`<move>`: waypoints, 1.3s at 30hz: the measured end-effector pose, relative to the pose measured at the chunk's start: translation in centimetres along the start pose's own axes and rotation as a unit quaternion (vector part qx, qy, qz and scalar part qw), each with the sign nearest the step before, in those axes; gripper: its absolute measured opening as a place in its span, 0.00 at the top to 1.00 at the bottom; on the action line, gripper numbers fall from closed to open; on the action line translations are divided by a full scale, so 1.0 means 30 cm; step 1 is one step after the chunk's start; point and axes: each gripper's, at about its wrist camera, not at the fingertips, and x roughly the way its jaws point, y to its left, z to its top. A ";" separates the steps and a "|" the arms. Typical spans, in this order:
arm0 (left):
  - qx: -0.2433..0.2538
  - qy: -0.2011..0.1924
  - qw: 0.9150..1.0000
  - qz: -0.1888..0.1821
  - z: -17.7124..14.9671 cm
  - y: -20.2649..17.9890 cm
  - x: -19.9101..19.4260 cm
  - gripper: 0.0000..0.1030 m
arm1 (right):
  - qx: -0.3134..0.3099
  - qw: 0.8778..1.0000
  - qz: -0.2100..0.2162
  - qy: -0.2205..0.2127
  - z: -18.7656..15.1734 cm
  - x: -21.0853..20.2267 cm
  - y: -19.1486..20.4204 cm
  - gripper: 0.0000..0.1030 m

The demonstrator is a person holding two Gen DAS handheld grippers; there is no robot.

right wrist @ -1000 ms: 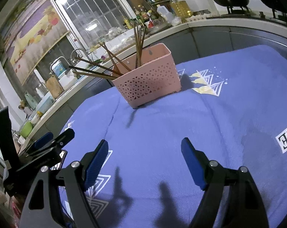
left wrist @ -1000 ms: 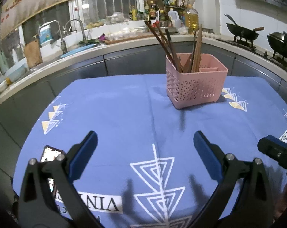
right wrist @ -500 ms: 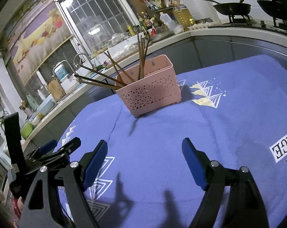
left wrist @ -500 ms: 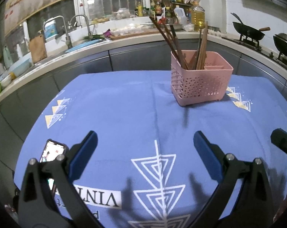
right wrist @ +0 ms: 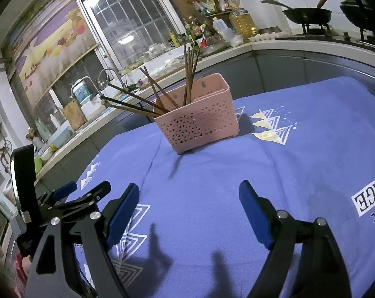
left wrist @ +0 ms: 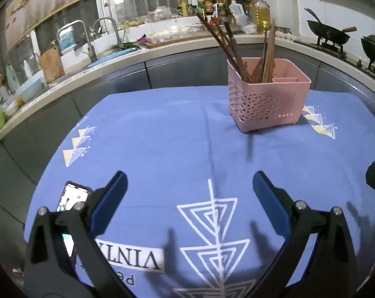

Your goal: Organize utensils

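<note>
A pink perforated utensil holder [left wrist: 266, 101] stands on the blue tablecloth [left wrist: 162, 136]; it also shows in the right wrist view [right wrist: 199, 121]. Several brown chopsticks [left wrist: 227, 42] lean in its left compartments, and in the right wrist view the chopsticks [right wrist: 137, 104] fan out to the left. My left gripper [left wrist: 187, 193] is open and empty, well short of the holder. My right gripper [right wrist: 189, 206] is open and empty, also short of it. The left gripper [right wrist: 70, 198] shows at the lower left of the right wrist view.
A phone [left wrist: 70, 198] lies on the cloth by my left finger. A kitchen counter [left wrist: 113, 57] with a sink and taps curves behind the table. Woks [left wrist: 328, 34] sit on a stove at the right. Bottles [left wrist: 259, 12] stand at the back.
Both grippers have drawn back and risen slightly from the holder, staying open. The holder and chopsticks have not moved.
</note>
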 end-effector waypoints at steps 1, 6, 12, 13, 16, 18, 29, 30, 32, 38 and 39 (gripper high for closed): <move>0.001 0.000 1.000 0.002 0.000 0.001 0.001 0.06 | 0.000 1.000 0.000 0.002 0.000 0.002 -0.001 0.20; 0.009 -0.002 1.000 0.020 0.000 0.004 0.001 0.06 | 0.005 1.000 -0.001 0.009 0.003 0.012 -0.008 0.20; 0.015 -0.005 0.999 0.043 0.009 0.010 -0.001 0.06 | 0.008 1.000 -0.002 0.013 0.004 0.017 -0.014 0.20; 0.017 -0.007 0.999 0.046 0.011 0.009 -0.004 0.06 | 0.008 1.000 -0.002 0.014 0.003 0.019 -0.014 0.20; 0.024 -0.011 0.998 0.050 0.013 0.002 -0.011 0.06 | 0.007 1.000 -0.002 0.015 0.000 0.019 -0.014 0.20; 0.026 -0.012 0.998 0.050 0.014 0.000 -0.013 0.06 | 0.008 1.000 -0.001 0.016 -0.002 0.018 -0.016 0.20; 0.028 -0.007 0.998 0.049 0.018 -0.010 -0.010 0.06 | 0.008 1.000 -0.001 0.017 -0.004 0.018 -0.016 0.20; 0.028 -0.007 0.998 0.048 0.018 -0.011 -0.009 0.06 | 0.008 1.000 -0.001 0.017 -0.003 0.018 -0.016 0.20; 0.025 -0.007 0.999 0.041 0.016 -0.009 -0.009 0.06 | 0.008 1.000 -0.001 0.017 -0.004 0.017 -0.016 0.20; 0.022 -0.018 0.999 0.028 0.019 -0.004 -0.020 0.06 | 0.010 1.000 -0.002 0.016 -0.007 0.018 -0.018 0.20; 0.020 -0.015 0.999 0.028 0.022 -0.003 -0.018 0.06 | 0.011 1.000 -0.002 0.016 -0.009 0.018 -0.019 0.20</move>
